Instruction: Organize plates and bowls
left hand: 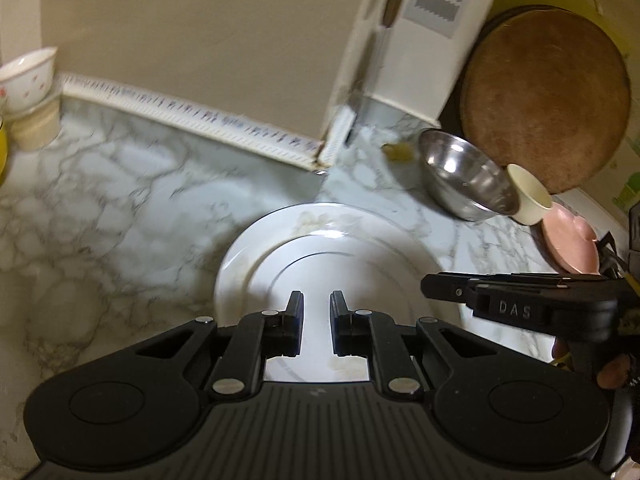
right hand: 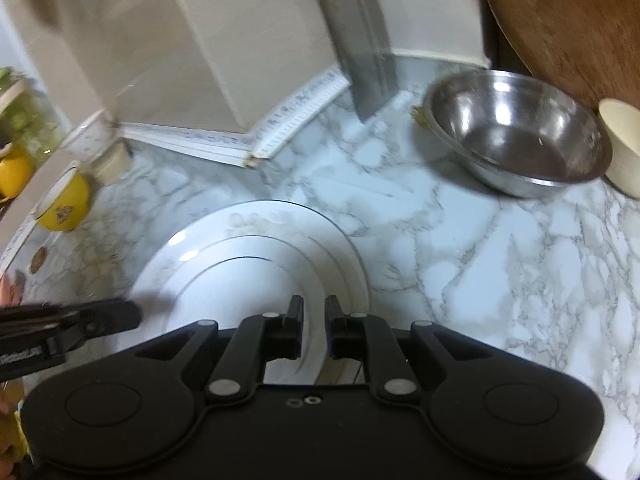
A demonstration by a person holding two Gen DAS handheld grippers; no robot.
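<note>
Both the left gripper (left hand: 316, 300) and right gripper (right hand: 313, 304) hover over the white plate (left hand: 320, 248), their jaws slightly apart, clamping nothing. The round plate lies flat on the marble counter (left hand: 120, 184). Open counter surrounds it; a steel bowl (right hand: 516, 140) sits beyond, near the wall.

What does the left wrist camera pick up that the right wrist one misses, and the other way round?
Left wrist only: pink dish at far right and the whole round wooden board.
Right wrist only: yellow cup and a jar at far left.
Both: white plate on the marble counter, steel bowl, cream cup, each gripper's fingers slightly apart over the plate.
</note>
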